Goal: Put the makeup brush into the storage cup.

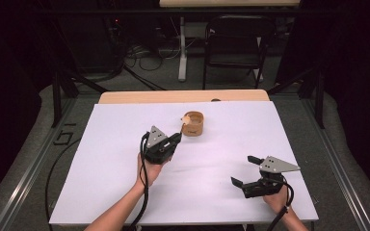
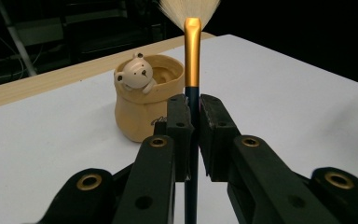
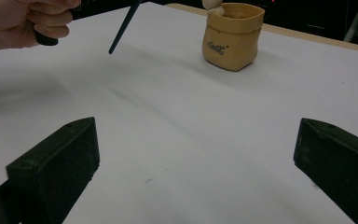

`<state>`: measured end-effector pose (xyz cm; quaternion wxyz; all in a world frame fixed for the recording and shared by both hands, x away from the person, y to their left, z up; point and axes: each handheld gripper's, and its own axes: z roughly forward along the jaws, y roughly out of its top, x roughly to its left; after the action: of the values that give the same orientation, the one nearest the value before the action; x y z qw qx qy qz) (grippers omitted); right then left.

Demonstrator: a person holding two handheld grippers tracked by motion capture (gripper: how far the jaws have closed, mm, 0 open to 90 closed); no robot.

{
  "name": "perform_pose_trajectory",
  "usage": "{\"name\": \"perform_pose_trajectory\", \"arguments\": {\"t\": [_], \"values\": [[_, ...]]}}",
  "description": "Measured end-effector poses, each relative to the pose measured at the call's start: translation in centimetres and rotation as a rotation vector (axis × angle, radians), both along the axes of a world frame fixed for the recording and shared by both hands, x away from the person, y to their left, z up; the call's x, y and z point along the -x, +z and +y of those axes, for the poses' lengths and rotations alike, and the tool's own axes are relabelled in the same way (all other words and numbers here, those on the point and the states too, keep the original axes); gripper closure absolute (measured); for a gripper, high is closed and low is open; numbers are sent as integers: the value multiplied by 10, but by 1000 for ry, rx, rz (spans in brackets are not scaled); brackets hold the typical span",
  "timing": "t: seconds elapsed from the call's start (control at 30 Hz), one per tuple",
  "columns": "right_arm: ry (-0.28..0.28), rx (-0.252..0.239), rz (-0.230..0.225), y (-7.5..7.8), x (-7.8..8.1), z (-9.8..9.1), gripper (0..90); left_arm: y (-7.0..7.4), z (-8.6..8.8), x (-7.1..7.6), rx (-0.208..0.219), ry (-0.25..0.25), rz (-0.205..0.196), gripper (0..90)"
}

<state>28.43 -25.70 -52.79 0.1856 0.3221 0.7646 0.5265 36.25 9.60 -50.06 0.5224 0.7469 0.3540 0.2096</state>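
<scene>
High view first: I have the tan pot (image 1: 192,123) standing upright toward the far middle of the white worktop (image 1: 125,144), just beyond the left gripper (image 1: 173,140). From the left gripper view the pot (image 2: 144,107) looks like glazed ceramic shaped as a soft, slumped sack, with a wavy rim, a smooth matte skin and small dark lettering on its side. A pale little bear figure (image 2: 137,73) leans over its rim at the near left; the hollow behind the bear looks bare as far as I can see into it, though the bottom is hidden from me.

My left gripper has its jaws clamped on a brush (image 2: 192,60), which stands between them just right of the pot and apart from it. The brush has a thin dark round handle, a shiny golden metal ferrule that flattens at the top, and a fan of fine pale bristles spreading above it. In the right gripper view the handle's dark tapered end (image 3: 123,25) hangs in the air above the worktop, left of the pot (image 3: 232,36).

My right gripper (image 1: 244,169) sits at the near right, well apart from the pot, its jaws spread wide with nothing between them. The worktop cover is plain, flat and matte, with a wooden edge (image 1: 183,96) showing at the far side.
</scene>
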Motion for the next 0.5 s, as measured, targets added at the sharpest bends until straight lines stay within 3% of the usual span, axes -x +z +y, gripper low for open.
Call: {"name": "perform_pose_trajectory", "arguments": {"t": [0.27,0.5], "values": [[21,12,9,-1,-12,12,0,1,1,3,16,-10,-20,832],[22,17,15,0,-11,13,0,-1,-1,5,32,-28,-35,832]]}}
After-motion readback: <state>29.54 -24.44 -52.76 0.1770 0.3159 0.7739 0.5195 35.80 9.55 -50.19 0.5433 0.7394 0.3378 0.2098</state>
